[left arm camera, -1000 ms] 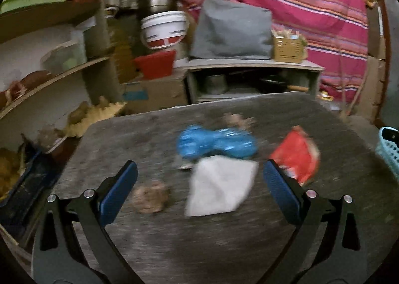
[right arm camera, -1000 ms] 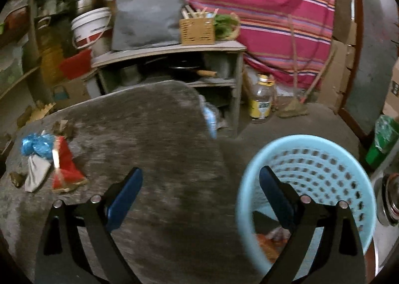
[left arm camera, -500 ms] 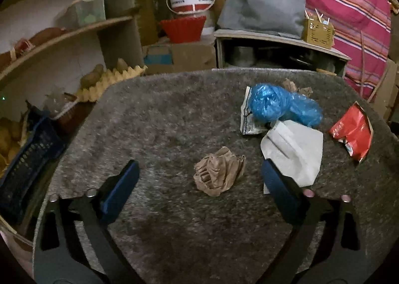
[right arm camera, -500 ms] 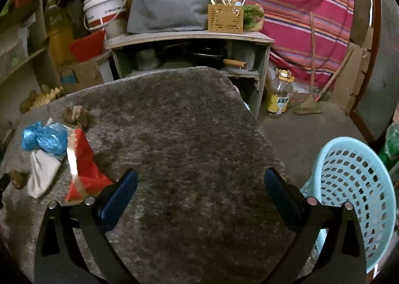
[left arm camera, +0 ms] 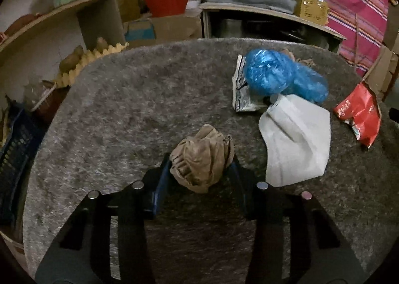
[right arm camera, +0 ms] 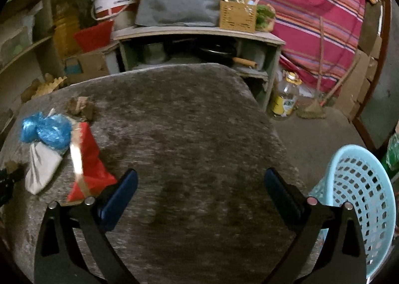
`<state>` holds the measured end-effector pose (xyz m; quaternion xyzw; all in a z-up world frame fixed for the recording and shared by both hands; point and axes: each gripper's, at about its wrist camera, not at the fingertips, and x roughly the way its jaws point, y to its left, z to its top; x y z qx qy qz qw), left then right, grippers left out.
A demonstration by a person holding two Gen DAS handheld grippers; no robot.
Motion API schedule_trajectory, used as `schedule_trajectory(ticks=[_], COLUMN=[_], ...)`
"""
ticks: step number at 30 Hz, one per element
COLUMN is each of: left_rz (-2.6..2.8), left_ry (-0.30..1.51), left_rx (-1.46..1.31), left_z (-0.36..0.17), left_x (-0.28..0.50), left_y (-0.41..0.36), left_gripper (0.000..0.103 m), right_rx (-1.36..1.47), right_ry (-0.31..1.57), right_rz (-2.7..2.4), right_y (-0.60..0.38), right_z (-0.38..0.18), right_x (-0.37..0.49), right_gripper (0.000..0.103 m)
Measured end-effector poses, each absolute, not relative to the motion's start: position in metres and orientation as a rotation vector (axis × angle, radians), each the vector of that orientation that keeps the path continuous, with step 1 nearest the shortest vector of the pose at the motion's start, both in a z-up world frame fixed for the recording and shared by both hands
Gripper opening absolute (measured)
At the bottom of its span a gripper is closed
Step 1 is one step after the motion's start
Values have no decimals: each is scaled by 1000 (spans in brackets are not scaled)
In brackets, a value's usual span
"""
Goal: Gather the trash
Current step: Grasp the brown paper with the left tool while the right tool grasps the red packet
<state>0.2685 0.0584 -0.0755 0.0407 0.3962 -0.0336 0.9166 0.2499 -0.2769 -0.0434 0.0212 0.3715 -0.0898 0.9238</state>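
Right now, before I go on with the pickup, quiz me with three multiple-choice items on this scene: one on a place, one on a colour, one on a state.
1. Where is the crumpled brown paper?
A. between the left gripper's fingers
B. inside the basket
C. on the shelf

2. What colour is the basket beside the table?
A. red
B. light blue
C. black

3. How does the right gripper stand?
A. shut on the red wrapper
B. shut on nothing
C. open, with nothing between its fingers

Answers: 1 A, the left gripper has just been closing around it. 2 B, its perforated wall is light blue. 3 C, only bare table shows between its fingers.
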Motion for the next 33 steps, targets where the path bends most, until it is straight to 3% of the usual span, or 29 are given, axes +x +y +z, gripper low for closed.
schedule_trajectory(ticks=[7,27,28,32,33], left_rz=[-22,103,108,111,108], left_ry=[727,656,658,663,666], left_rx=[112,80,85,85,85], left_z=[-52,-34,-34,-35,-35], left_x=[254,247,248,252,253], left_y=[65,115,115,112,111], left_gripper=[42,42,42,42,42], right_rx=[9,-67,-70,-82,-82], right_ry=[696,811,815,856,860], right_rz=[-135,-45,-42,-17,-10], right_y=[-247,-188,-187,-182,-181], right_z=[-34,-62,-63,-73,-73], right_x=[248,279,280,283,283], right_gripper=[99,97,95,59,57])
